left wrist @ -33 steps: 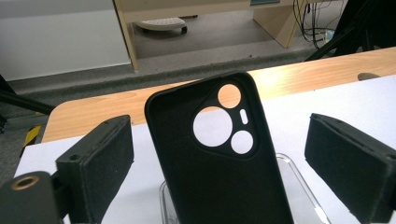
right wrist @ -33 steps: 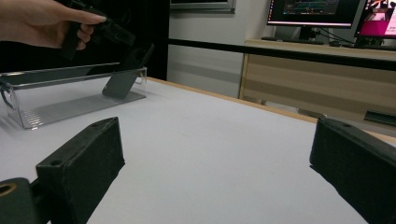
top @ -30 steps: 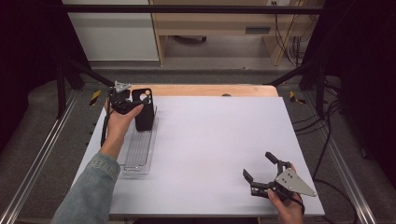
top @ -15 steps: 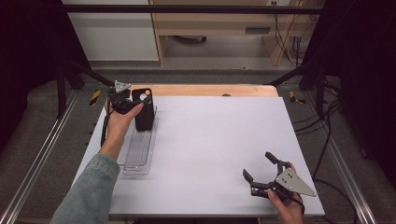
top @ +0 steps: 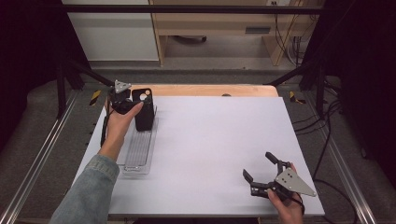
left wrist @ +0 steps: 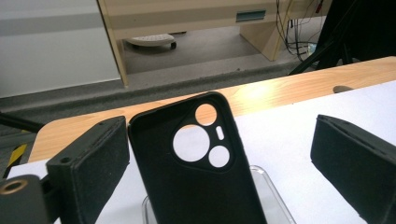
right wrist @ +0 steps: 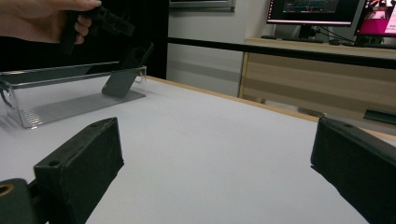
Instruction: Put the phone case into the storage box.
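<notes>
A black phone case [top: 144,111] stands upright at the far end of a clear plastic tray [top: 136,156] on the left side of the white table. Its camera cut-outs face my left gripper [top: 133,103], which a hand holds just behind it. In the left gripper view the case [left wrist: 196,177] rises between the open jaws of the left gripper [left wrist: 219,123], close to the left jaw and well away from the right one. My right gripper [top: 258,165] rests open near the front right edge with nothing in it. In the right gripper view the case [right wrist: 126,70] leans in the tray [right wrist: 70,105] beyond the right gripper [right wrist: 218,130].
The white mat [top: 219,135] covers a wooden table whose far edge [top: 210,89] shows bare wood. Metal rails run along both sides. A light wooden desk [right wrist: 317,79] with monitors stands beyond the table.
The left gripper has edged slightly right toward the case. The right gripper has not moved.
</notes>
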Tool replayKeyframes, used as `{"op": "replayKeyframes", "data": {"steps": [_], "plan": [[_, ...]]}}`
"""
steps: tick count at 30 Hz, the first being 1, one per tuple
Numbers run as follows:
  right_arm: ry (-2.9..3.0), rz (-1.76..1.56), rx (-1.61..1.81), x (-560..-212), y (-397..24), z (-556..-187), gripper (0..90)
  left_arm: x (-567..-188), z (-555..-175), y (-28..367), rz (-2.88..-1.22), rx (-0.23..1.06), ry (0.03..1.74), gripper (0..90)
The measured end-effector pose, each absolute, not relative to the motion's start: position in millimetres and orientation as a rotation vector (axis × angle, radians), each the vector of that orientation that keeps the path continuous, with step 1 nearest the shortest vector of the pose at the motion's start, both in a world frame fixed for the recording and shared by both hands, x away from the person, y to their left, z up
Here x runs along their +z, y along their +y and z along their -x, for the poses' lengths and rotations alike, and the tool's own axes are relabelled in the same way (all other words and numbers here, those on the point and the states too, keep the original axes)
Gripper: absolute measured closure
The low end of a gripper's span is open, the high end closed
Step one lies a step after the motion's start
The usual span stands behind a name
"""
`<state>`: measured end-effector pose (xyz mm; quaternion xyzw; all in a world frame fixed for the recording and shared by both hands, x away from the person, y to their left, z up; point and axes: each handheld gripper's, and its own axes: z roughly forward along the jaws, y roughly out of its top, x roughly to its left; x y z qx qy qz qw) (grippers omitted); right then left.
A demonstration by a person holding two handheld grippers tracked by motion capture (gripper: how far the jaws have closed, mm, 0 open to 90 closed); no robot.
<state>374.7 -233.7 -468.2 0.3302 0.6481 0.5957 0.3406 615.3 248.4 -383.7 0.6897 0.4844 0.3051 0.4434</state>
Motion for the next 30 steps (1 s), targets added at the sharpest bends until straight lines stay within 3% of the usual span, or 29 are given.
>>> {"op": "replayKeyframes", "data": {"steps": [30], "plan": [[1.698, -0.874, 1.532, -468.9, -232.8, -375.5, 2.5, -374.7, -599.2, 236.4, -1.694, 0.663, 1.146, 3.3]]}}
